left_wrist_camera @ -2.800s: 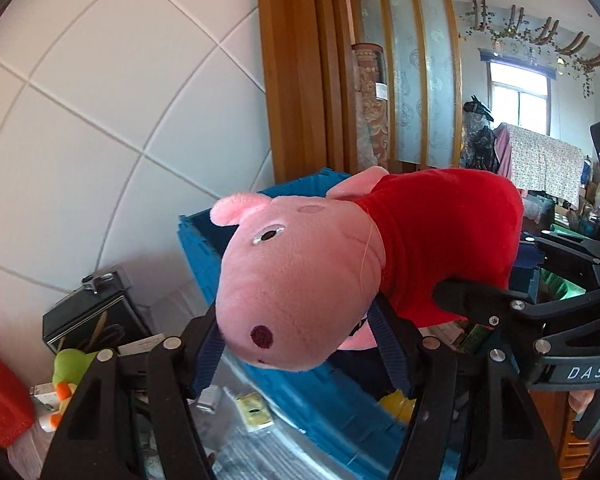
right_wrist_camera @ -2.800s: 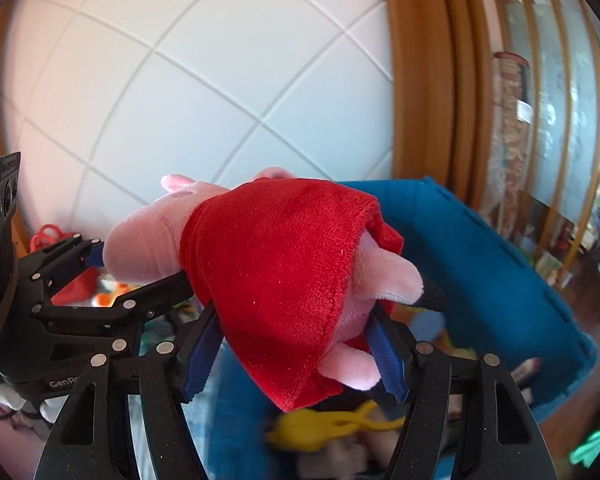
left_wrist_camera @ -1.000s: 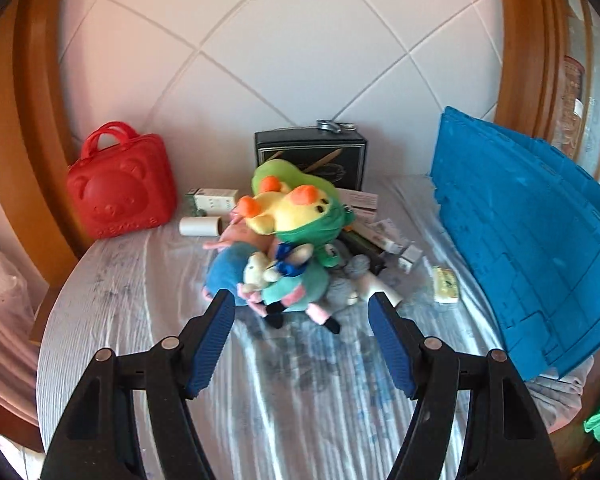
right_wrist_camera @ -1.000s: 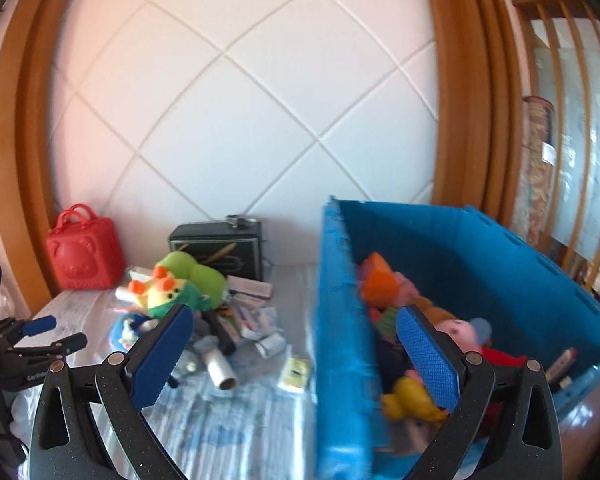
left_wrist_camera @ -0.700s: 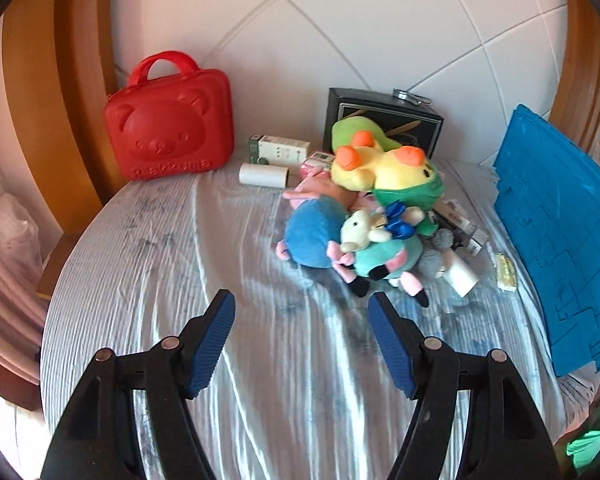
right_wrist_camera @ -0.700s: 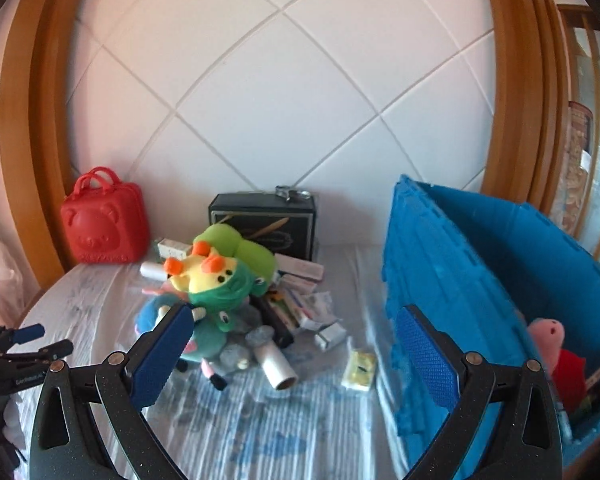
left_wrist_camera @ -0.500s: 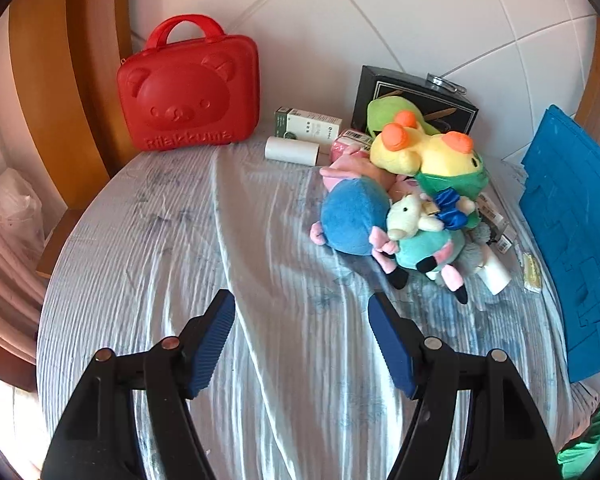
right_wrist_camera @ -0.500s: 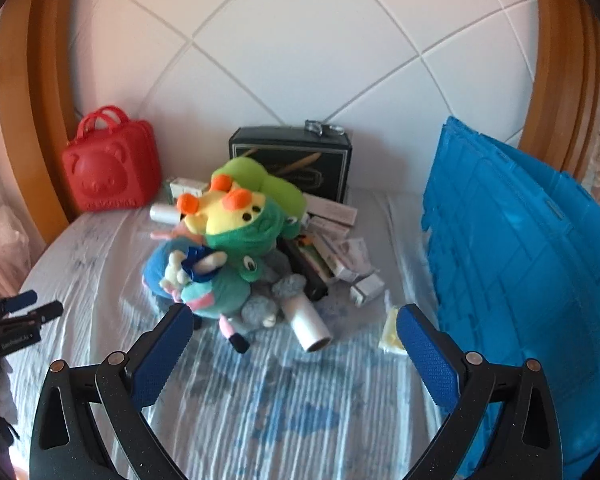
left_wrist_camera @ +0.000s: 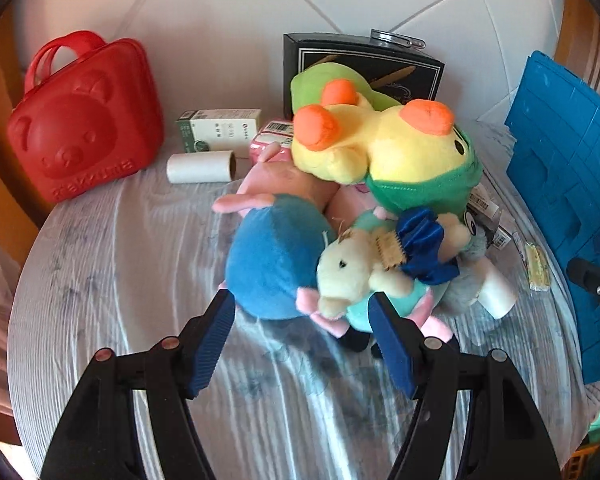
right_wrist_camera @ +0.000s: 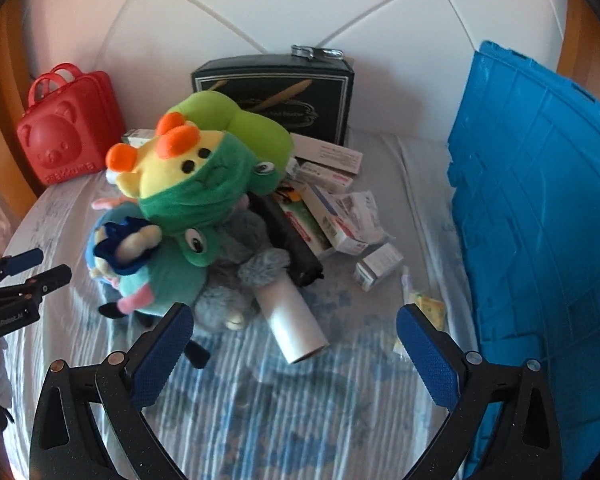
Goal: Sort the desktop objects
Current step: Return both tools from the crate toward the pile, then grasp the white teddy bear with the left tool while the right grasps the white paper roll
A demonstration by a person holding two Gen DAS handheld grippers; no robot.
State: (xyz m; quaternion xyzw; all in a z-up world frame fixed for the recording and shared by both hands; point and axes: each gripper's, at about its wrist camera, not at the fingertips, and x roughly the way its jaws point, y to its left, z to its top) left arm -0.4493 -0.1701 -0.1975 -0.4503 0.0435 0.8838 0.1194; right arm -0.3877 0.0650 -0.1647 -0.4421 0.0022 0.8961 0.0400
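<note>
A pile of plush toys lies mid-table: a yellow duck in a green hood [left_wrist_camera: 388, 152] [right_wrist_camera: 192, 184] on top, a blue plush [left_wrist_camera: 272, 264] and a cream bear with a blue bow [left_wrist_camera: 352, 272] in front. My left gripper [left_wrist_camera: 302, 332] is open, its tips at the lower edge of the blue plush and the bear, not pressing. My right gripper [right_wrist_camera: 292, 344] is open just before a white roll [right_wrist_camera: 292, 320] and a grey furry toy [right_wrist_camera: 236, 268]. Small cartons [right_wrist_camera: 340, 220] lie right of the pile.
A blue crate [right_wrist_camera: 540, 220] [left_wrist_camera: 560, 200] stands along the right. A red bear case [left_wrist_camera: 80, 120] and a black box [left_wrist_camera: 364, 68] stand against the tiled wall, with another white roll [left_wrist_camera: 200, 166] and a green-white carton [left_wrist_camera: 216, 128]. A yellow packet [right_wrist_camera: 424, 308] lies by the crate.
Both grippers earlier gripped a pink pig plush over the crate; now they are empty. Over the last second both have dropped toward the plush pile, which looms larger.
</note>
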